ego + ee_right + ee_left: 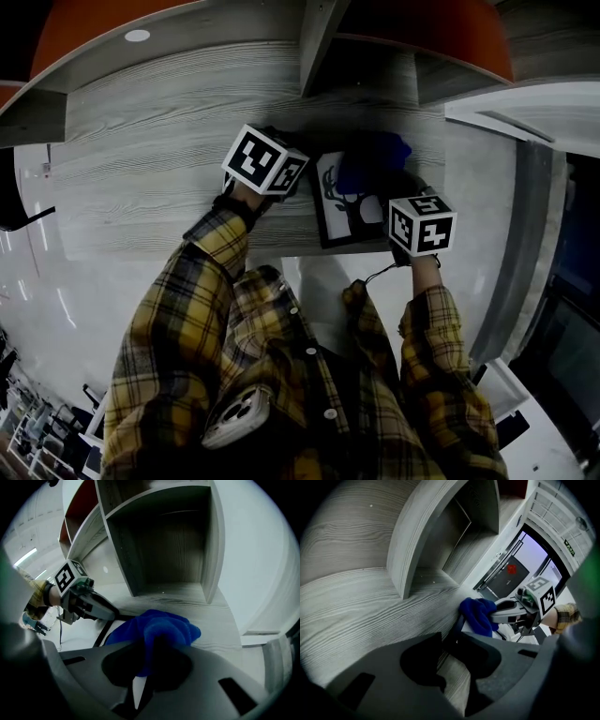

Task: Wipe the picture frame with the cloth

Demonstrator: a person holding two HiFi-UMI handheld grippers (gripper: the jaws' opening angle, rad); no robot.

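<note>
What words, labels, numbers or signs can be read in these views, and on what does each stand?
No text is readable in any view.
Green sign, high on the far wall: lettering too small to read.
Red patch on a dark panel far back: blurred, unreadable.
Marker cubes: black-and-white square patterns, no words.
Picture frame: a deer silhouette, no lettering visible.

Cloth (159,623) bunching between the right gripper (150,648) jaws is covering most of the picture frame (102,633) beyond them. Left gripper (451,641) jaws are masking the frame's near edge; in head view the right marker cube (422,223) is hiding its jaws.
</note>
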